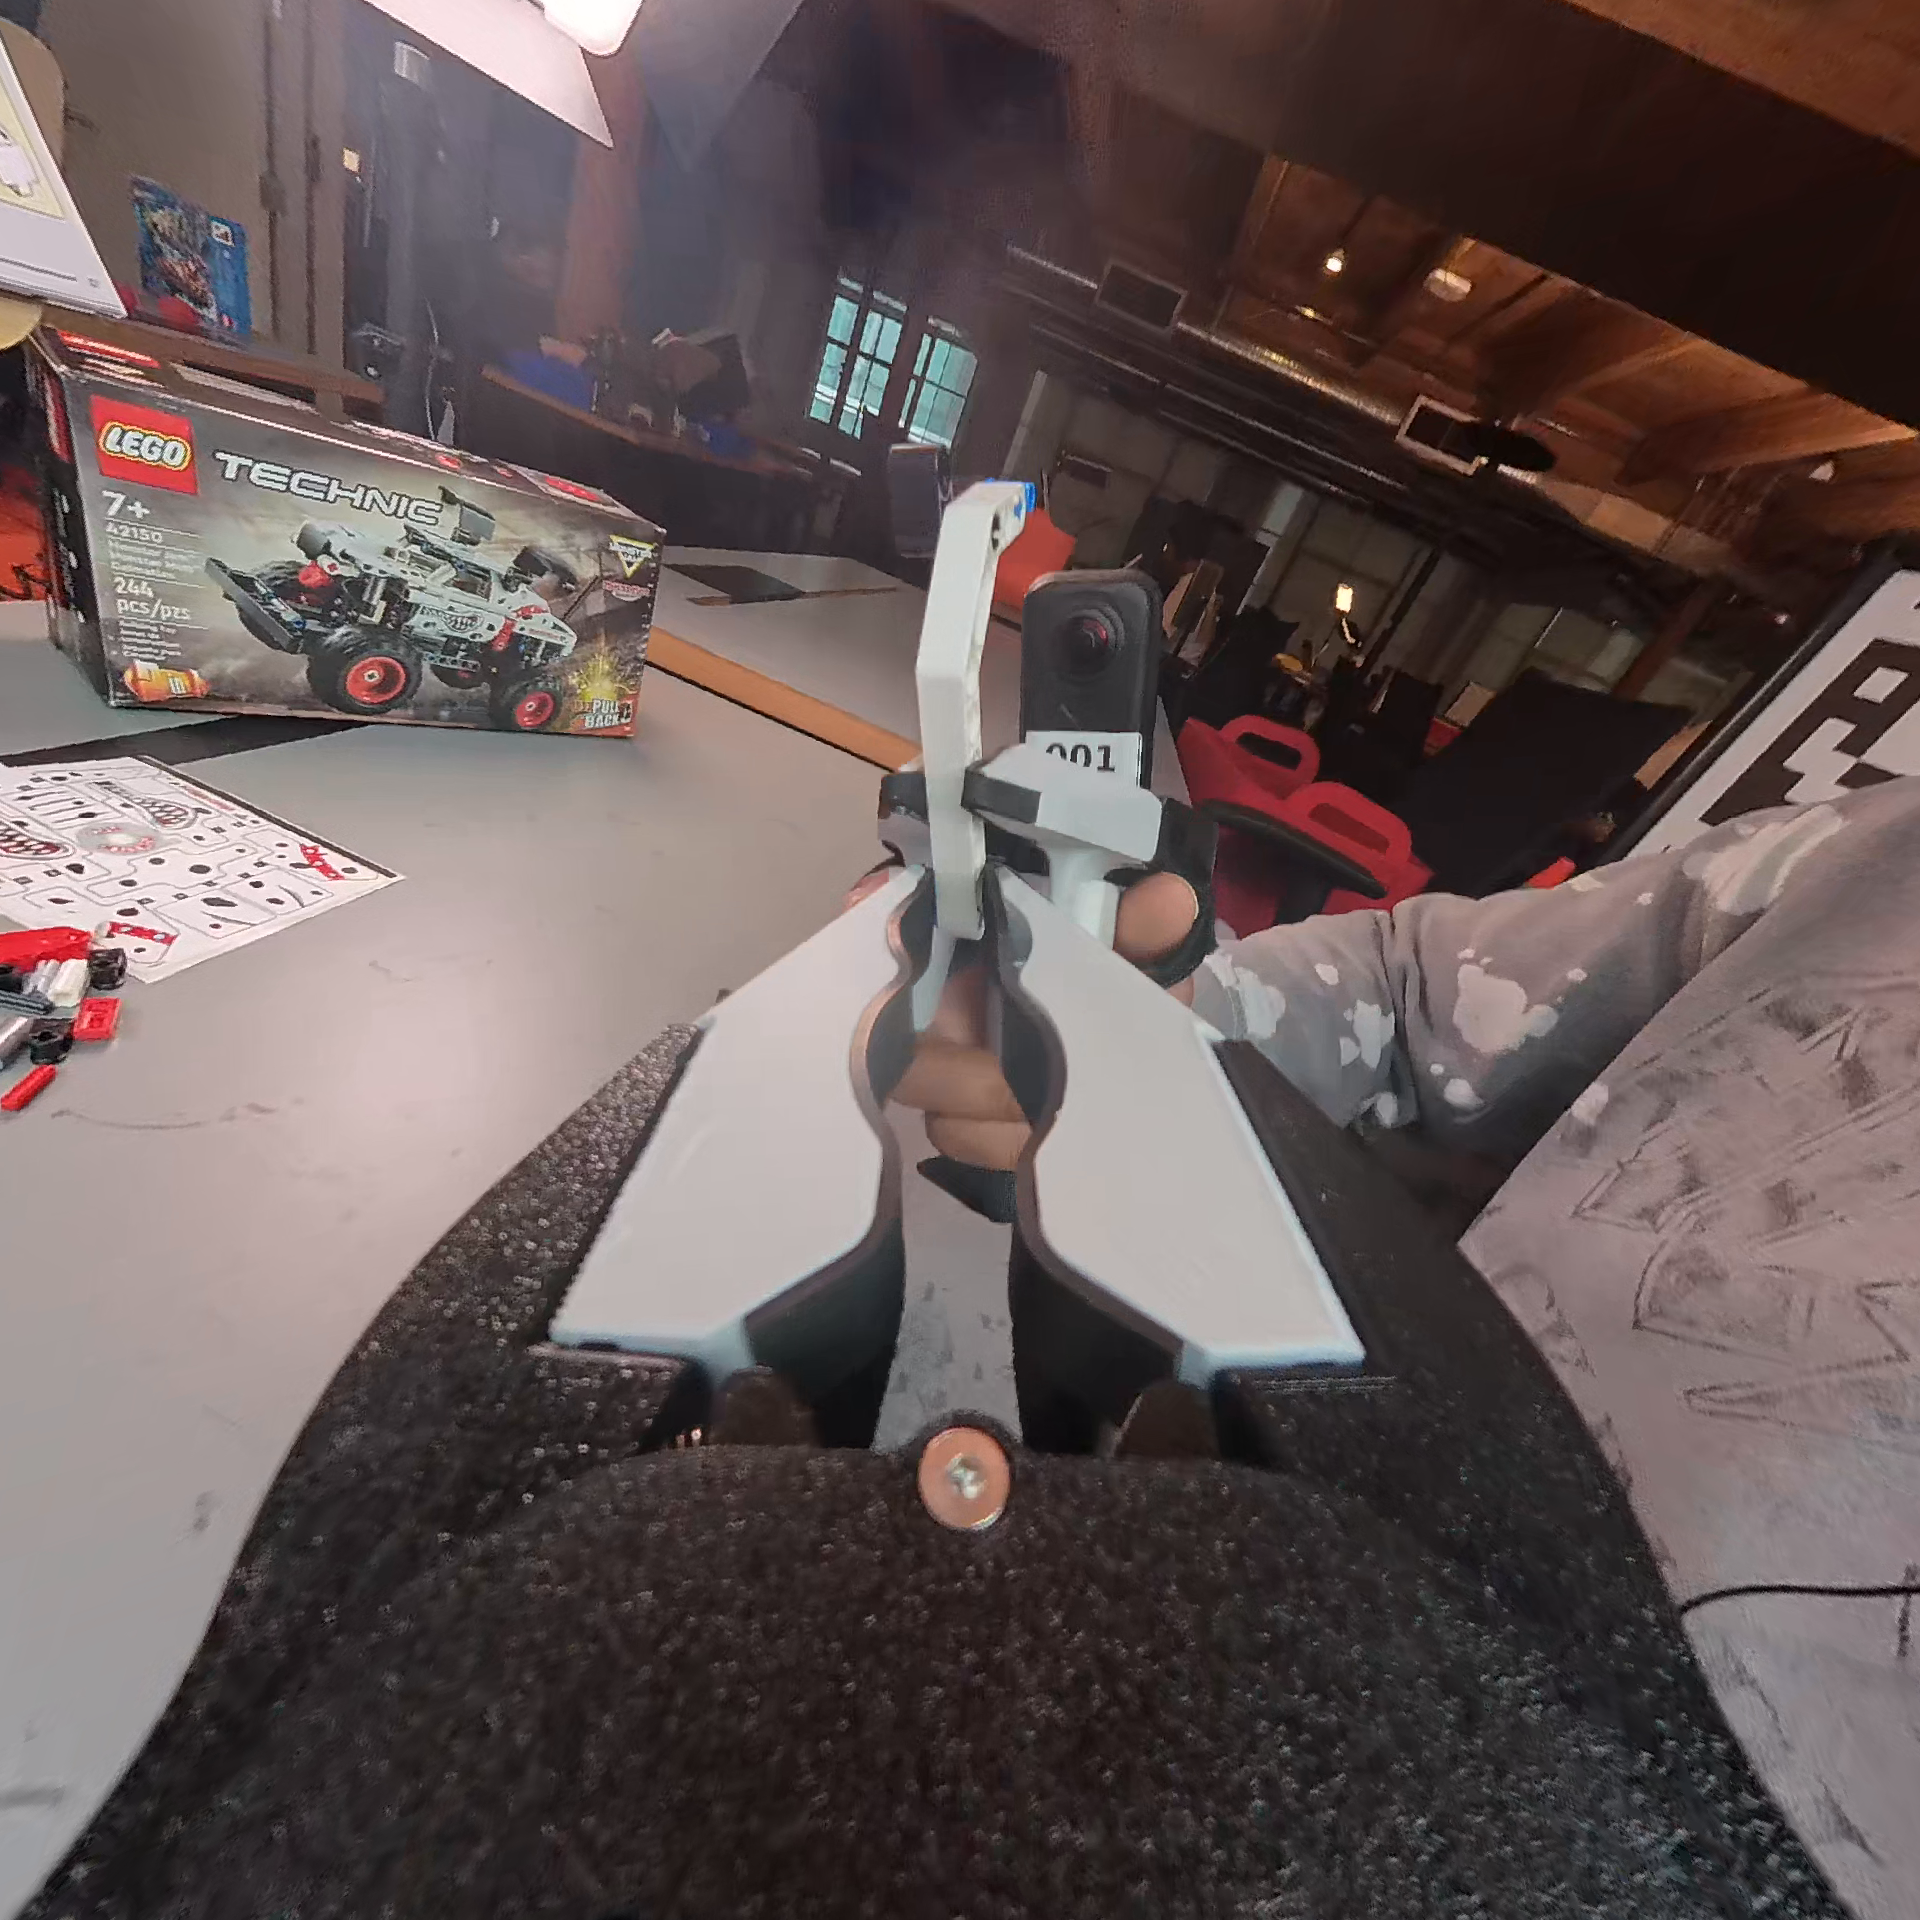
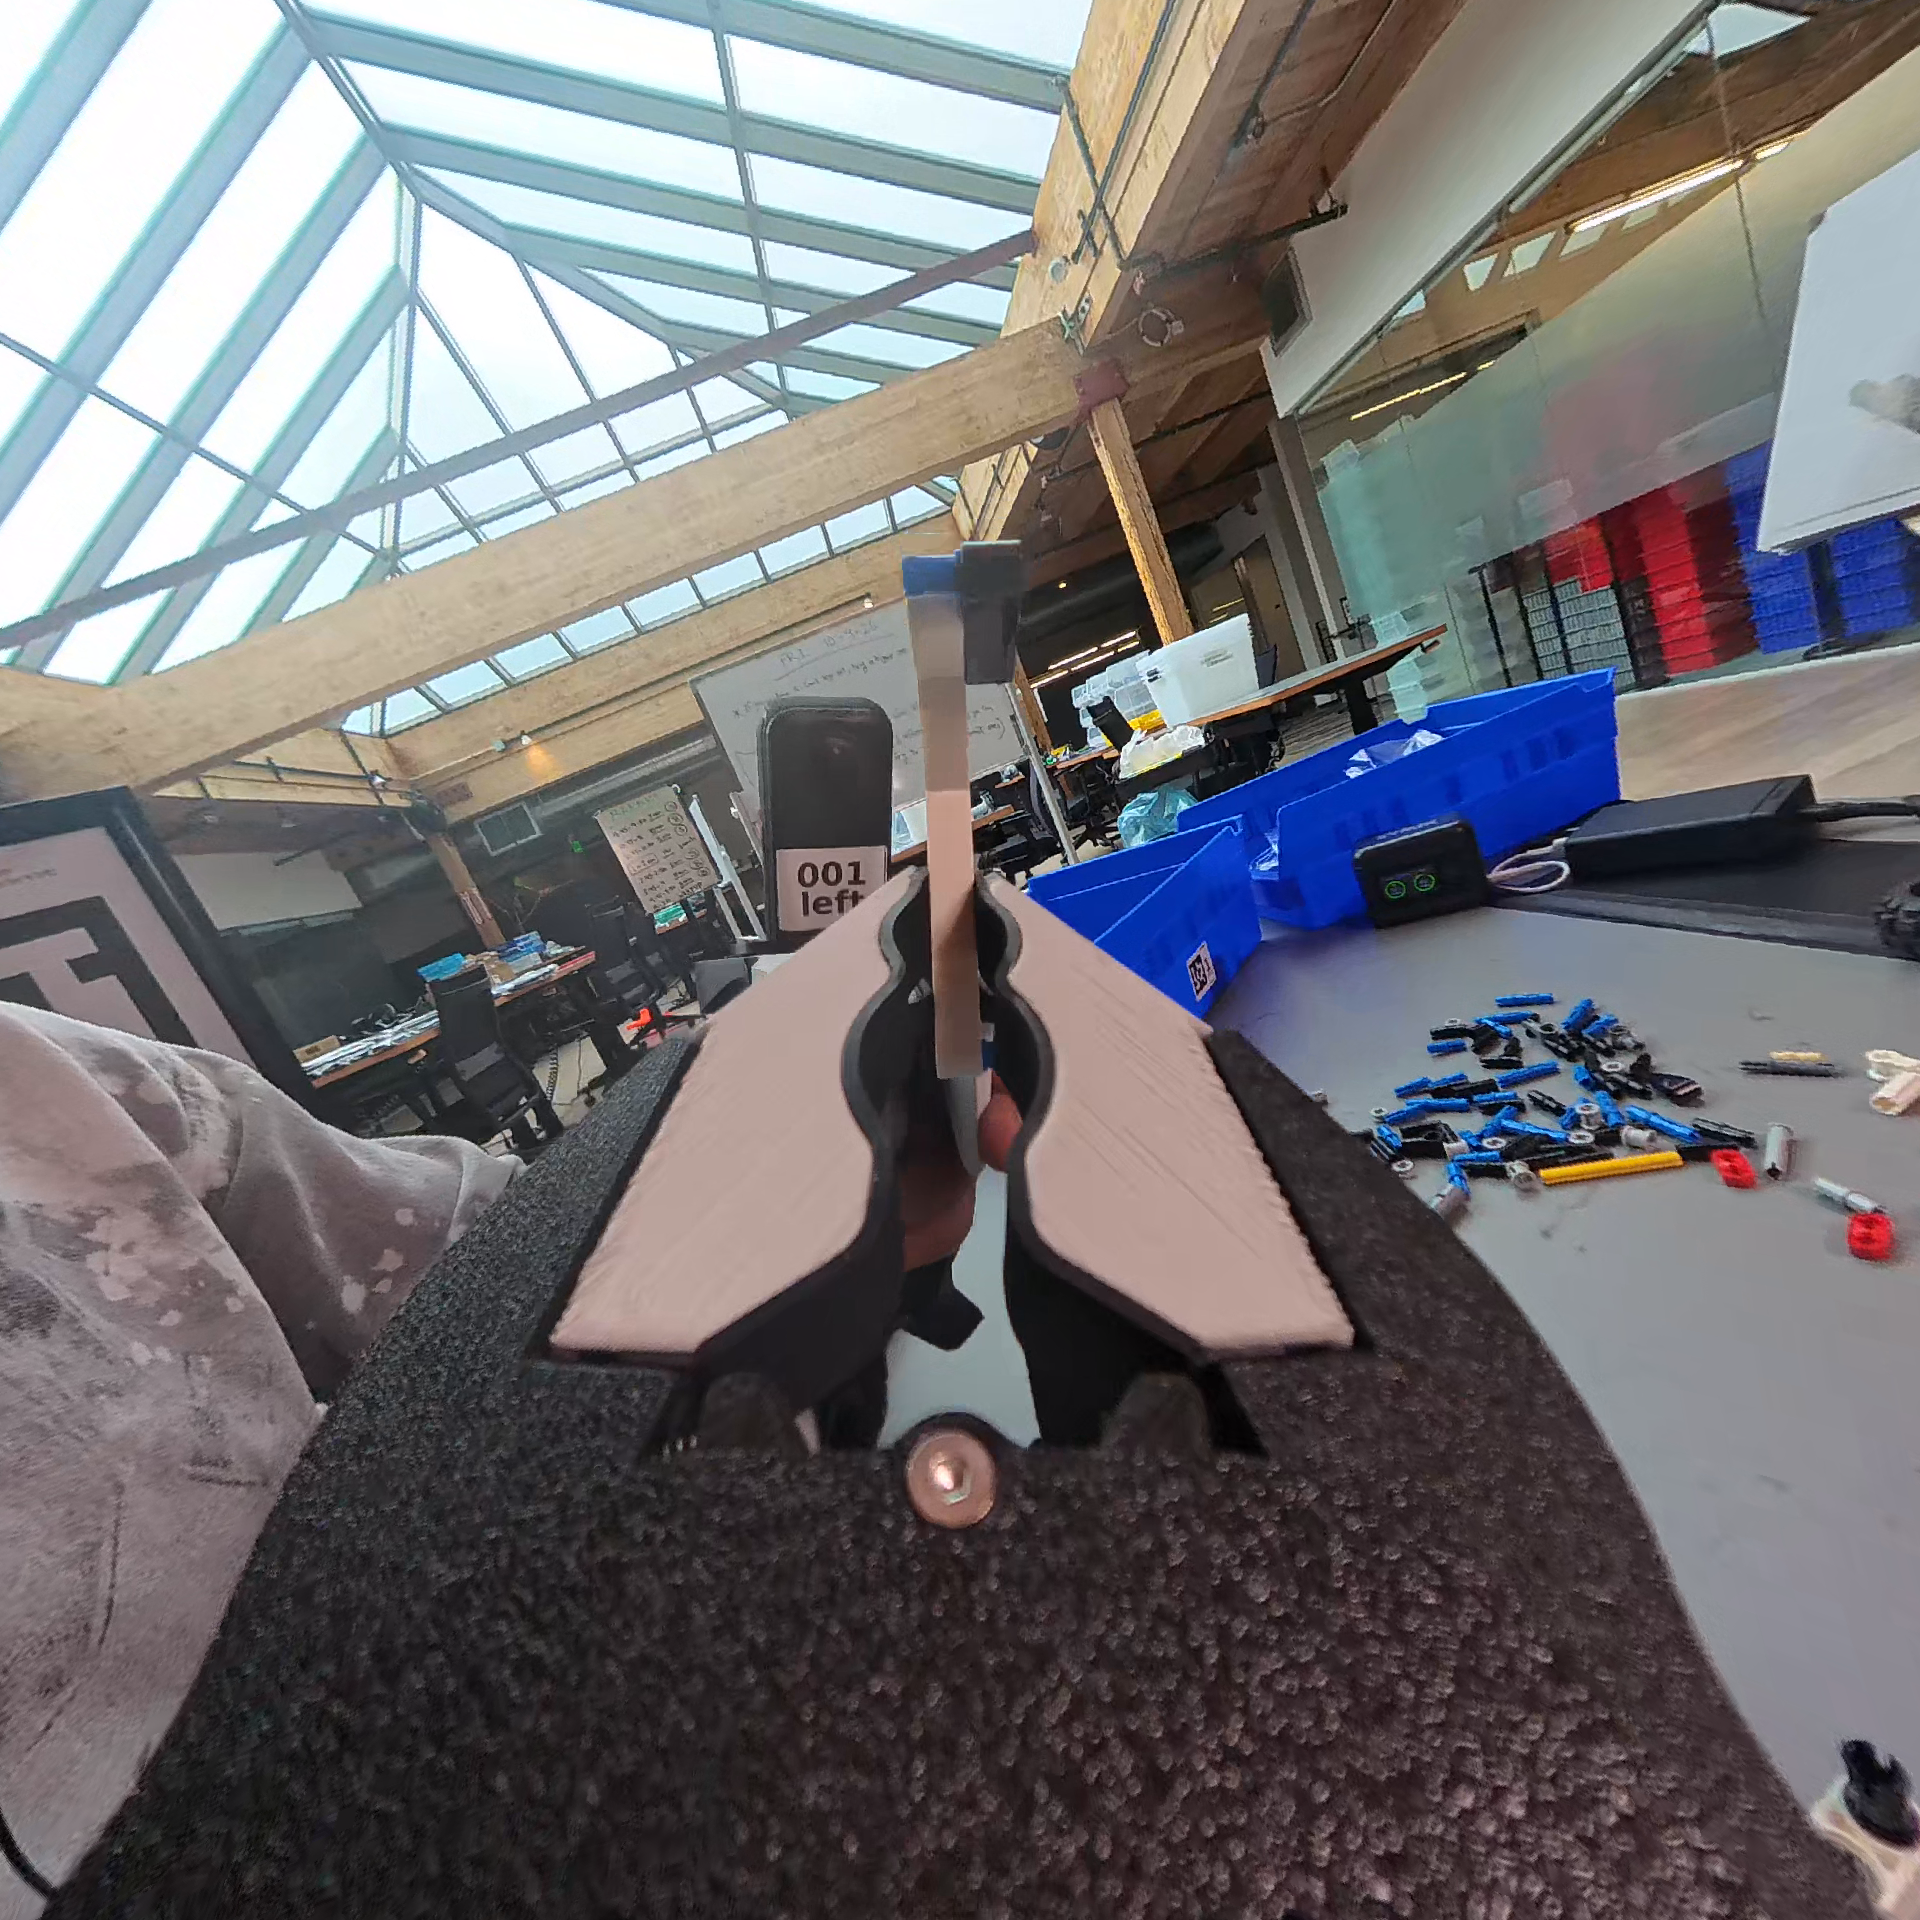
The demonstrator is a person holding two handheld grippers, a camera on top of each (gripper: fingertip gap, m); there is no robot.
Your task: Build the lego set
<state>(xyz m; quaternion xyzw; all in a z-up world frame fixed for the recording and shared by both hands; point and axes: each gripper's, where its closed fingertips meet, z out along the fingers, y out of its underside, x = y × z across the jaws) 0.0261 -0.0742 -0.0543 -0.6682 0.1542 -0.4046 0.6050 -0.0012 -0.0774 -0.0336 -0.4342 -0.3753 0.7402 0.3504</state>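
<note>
A white curved lego panel stands upright above the table, with a blue pin at its top end. My left gripper is shut on its lower end. The right gripper faces me and clamps the same panel just above, held by a gloved hand. In the right wrist view the panel shows edge-on, with a blue pin and a black part at its top. My right gripper is shut on it. The left gripper's camera body stands behind.
The lego box, a sticker sheet and loose red and grey parts lie on the grey table to the left. A pile of blue and black pins, blue bins and a black device lie to the right. Both grippers' tips are close together, under 4 cm apart.
</note>
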